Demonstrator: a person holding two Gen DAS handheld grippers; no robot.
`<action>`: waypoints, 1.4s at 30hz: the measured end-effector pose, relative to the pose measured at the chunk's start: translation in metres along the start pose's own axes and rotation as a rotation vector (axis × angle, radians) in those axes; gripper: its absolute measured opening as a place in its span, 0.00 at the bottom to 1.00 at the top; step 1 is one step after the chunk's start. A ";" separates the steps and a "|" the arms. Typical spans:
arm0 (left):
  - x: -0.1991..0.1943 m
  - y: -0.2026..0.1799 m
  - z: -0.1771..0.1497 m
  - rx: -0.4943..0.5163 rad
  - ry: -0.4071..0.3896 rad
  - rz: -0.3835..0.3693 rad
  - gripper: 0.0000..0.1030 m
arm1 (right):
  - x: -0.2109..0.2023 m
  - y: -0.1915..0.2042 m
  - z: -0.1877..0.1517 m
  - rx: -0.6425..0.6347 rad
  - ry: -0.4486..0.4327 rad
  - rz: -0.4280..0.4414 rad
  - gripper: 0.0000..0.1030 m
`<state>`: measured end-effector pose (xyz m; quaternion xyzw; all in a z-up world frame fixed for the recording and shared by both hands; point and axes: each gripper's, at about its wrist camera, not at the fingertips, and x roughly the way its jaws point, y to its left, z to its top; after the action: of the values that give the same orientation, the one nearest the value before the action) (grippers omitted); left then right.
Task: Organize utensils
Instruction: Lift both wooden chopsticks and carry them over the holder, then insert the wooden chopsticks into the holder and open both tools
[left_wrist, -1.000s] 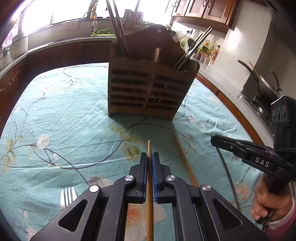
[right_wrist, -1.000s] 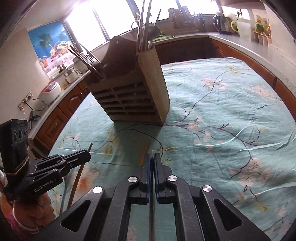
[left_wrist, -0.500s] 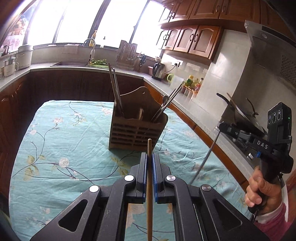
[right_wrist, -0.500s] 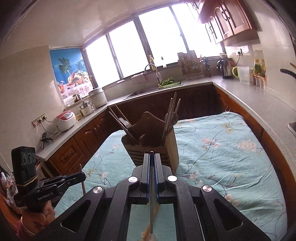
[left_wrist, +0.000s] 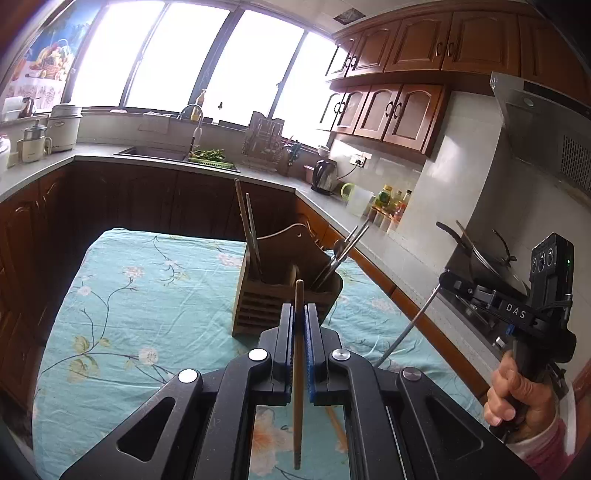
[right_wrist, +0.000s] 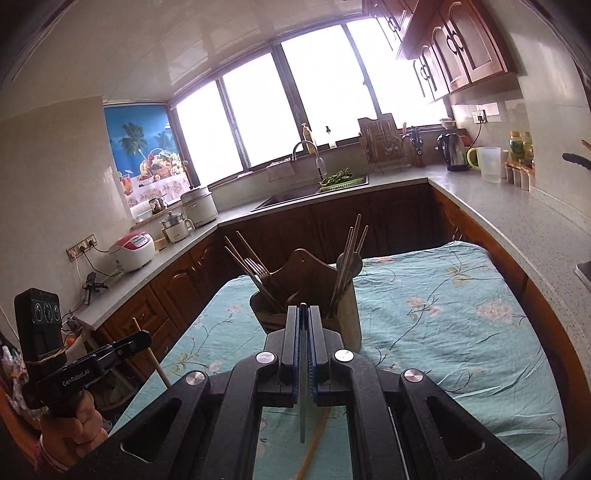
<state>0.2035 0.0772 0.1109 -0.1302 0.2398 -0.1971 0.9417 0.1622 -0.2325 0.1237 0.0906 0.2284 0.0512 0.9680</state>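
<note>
My left gripper (left_wrist: 299, 314) is shut on a wooden chopstick (left_wrist: 297, 369), held high above the table and short of the wooden utensil holder (left_wrist: 284, 295). My right gripper (right_wrist: 303, 315) is shut on a thin metal chopstick (right_wrist: 303, 406), also raised, in front of the holder (right_wrist: 306, 291). The holder stands on the table and has chopsticks, forks and a spoon in its compartments. Each gripper shows in the other's view, the right one (left_wrist: 443, 277) with its metal chopstick (left_wrist: 406, 328) hanging down, the left one (right_wrist: 144, 338) with its wooden chopstick (right_wrist: 151, 354).
The table wears a teal floral cloth (left_wrist: 147, 295). Another wooden chopstick (right_wrist: 314, 446) lies on it below my right gripper. Counters with a sink (right_wrist: 295, 195), kettle (left_wrist: 323, 177) and stove pans (left_wrist: 476, 254) surround the table.
Both grippers have risen high above the table with their chopsticks and pulled back, so the holder now looks smaller and lower in both views.
</note>
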 end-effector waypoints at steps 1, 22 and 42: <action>0.001 0.001 0.001 -0.002 -0.008 0.002 0.03 | 0.000 0.001 0.001 -0.002 -0.003 0.000 0.04; 0.017 0.008 0.064 0.034 -0.269 0.043 0.03 | 0.004 0.004 0.072 -0.021 -0.183 -0.027 0.04; 0.152 0.021 0.045 -0.022 -0.335 0.131 0.03 | 0.082 -0.017 0.083 -0.004 -0.181 -0.074 0.04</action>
<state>0.3554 0.0369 0.0817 -0.1558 0.0894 -0.1084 0.9777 0.2738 -0.2502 0.1578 0.0845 0.1430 0.0076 0.9861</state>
